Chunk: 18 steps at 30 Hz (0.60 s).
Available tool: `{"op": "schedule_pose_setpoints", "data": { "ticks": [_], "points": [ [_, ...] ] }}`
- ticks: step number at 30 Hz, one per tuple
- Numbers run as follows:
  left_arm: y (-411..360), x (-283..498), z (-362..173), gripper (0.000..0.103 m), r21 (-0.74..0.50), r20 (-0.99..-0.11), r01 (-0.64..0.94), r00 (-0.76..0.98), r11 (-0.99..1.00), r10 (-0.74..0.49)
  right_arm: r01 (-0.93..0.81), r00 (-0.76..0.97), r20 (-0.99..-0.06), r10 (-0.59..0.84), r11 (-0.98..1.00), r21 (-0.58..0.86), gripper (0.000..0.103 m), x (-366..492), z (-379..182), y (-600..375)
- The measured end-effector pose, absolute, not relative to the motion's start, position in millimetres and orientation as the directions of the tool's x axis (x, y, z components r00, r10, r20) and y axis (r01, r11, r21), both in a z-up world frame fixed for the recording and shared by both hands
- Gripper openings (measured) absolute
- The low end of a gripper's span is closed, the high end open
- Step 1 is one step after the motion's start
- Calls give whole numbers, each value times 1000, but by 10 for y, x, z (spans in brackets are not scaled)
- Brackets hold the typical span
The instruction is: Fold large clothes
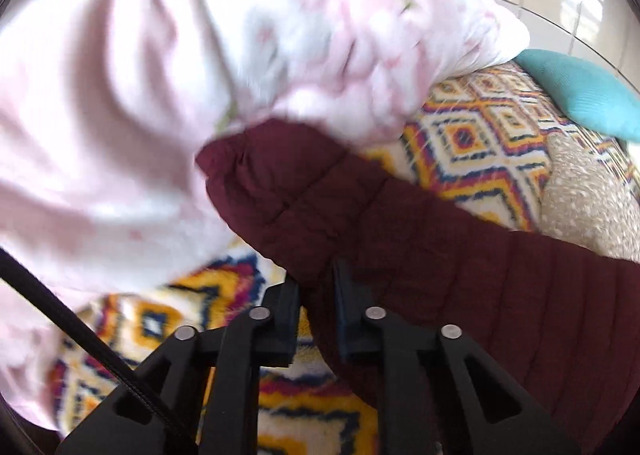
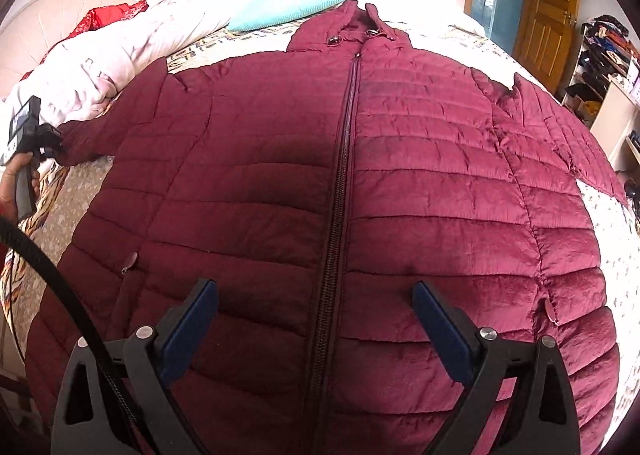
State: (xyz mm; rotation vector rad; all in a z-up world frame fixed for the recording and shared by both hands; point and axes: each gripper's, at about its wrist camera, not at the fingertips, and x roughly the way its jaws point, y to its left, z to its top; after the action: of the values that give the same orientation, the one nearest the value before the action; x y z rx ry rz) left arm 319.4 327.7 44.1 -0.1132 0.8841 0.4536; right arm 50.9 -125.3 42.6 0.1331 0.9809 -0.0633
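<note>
Left gripper (image 1: pixel 316 295), jaws narrowed onto the sleeve (image 1: pixel 360 215) of the maroon quilted jacket (image 2: pixel 340 195); right gripper (image 2: pixel 316 319) spread wide, empty, above the zipped front. Jacket lies flat on the bed (image 2: pixel 600 247). Step, as judged: first sleeve fold; next, carry the sleeve inward across the chest.

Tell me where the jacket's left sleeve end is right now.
In the left wrist view the sleeve runs up from the left gripper, which pinches it; its cuff lies against the pink quilt on the patterned blanket.
</note>
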Motion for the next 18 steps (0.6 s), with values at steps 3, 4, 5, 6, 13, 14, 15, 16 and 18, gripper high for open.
{"op": "schedule_pose_setpoints", "data": {
  "ticks": [3, 4, 5, 6, 13, 14, 15, 16, 18],
  "points": [
    [2990, 3048, 792, 10, 123, -706, -374, 618, 919, 346, 116, 568, -823, 13, 989, 95, 99, 451, 475, -1282],
    [2851, 2985, 945, 9, 127, -680, -347, 652, 929, 337, 120, 575, -818, 17, 987, 105, 99, 427, 506, -1301],
    [2723, 2929, 1074, 9, 125, -659, -322, 680, 939, 321, 126, 585, -810, 20, 985, 116, 99, 388, 548, -1338],
    [2574, 2860, 1214, 9, 119, -638, -292, 710, 949, 299, 133, 594, -804, 21, 984, 123, 99, 357, 583, -1367],
    [1272, 2348, 1905, 7, 7, -556, 13, 831, 1000, -7, 191, 655, -756, 2, 967, 168, 99, 3, 821, -1692],
    [1069, 2277, 1939, 7, -12, -553, 63, 831, 998, -59, 205, 661, -751, -3, 963, 177, 99, -52, 845, -1755],
    [846, 2206, 1955, 7, -29, -554, 115, 825, 993, -112, 220, 665, -747, -8, 958, 186, 99, -110, 866, -1820],
    [612, 2129, 1945, 7, -41, -558, 168, 814, 985, -162, 238, 669, -743, -14, 951, 196, 99, -180, 884, -1902],
    [232, 1941, 1878, 9, -49, -575, 253, 784, 966, -234, 265, 672, -740, -25, 942, 209, 99, -281, 904, -2024]
  ]
}}
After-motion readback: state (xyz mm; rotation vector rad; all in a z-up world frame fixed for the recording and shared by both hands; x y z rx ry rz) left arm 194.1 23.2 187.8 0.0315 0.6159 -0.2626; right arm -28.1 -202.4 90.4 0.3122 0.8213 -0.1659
